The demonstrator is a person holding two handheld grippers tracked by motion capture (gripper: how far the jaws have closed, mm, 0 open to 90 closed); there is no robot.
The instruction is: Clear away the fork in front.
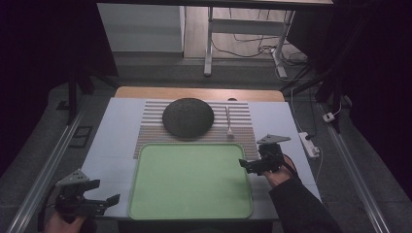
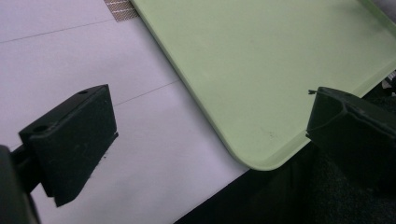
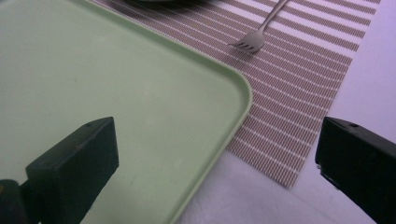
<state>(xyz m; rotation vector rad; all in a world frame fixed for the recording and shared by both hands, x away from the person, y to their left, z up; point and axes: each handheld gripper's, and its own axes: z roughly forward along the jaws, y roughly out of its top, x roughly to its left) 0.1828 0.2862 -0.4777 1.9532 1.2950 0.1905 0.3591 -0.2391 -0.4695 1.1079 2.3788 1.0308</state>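
Dim, even light falls on the pale white counter [image 1: 114, 141] in the high view, while the surroundings at 9 and 3 o'clock sink into near black. The flat pale-green plastic tray [image 1: 189, 182] carries a soft sheen without harsh glare. In both gripper views the black tongs blur at close range, and the shadows are faint.

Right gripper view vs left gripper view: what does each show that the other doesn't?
Right gripper view alone: a fork lying on the striped mat, tines toward the camera, and a dark dish edge at the top.

Left gripper view alone: the tray's near corner jutting past the table edge, over dark floor.

Both: the green tray, bare, the white table, and that tool's own jaws spread wide, empty. The left view also catches a scrap of mat.
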